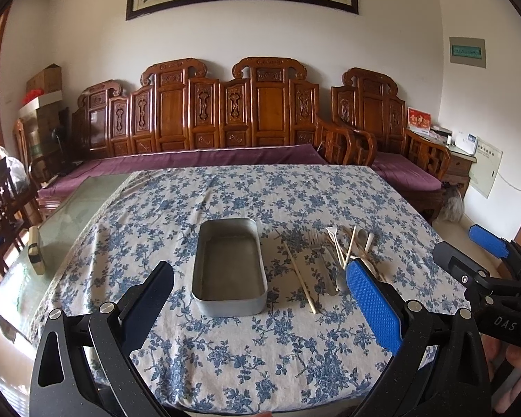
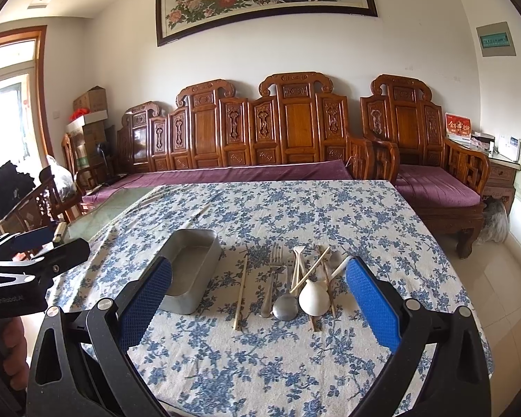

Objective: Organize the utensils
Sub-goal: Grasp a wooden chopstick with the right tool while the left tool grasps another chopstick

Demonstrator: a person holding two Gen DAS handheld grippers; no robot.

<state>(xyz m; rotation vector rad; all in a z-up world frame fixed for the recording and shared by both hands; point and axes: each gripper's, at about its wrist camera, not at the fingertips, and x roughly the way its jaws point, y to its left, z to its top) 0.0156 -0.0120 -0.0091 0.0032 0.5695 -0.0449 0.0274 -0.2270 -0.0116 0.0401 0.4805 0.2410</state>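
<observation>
An empty metal tin (image 1: 230, 267) (image 2: 191, 271) sits on the floral tablecloth. To its right lies a pile of utensils: a single chopstick (image 1: 299, 272) (image 2: 241, 292), a metal fork (image 2: 272, 278), a metal spoon (image 2: 285, 304), a white ceramic spoon (image 2: 314, 297), and more chopsticks and spoons (image 1: 347, 246). My left gripper (image 1: 258, 281) is open and empty, above the table in front of the tin. My right gripper (image 2: 257, 278) is open and empty, in front of the utensil pile; it also shows at the right of the left wrist view (image 1: 469, 253).
The table (image 1: 225, 347) has a blue floral cloth; bare glass shows at its left side, with a small object (image 1: 36, 250) on it. A carved wooden sofa (image 1: 225, 118) with purple cushions stands behind. Chairs stand at the left.
</observation>
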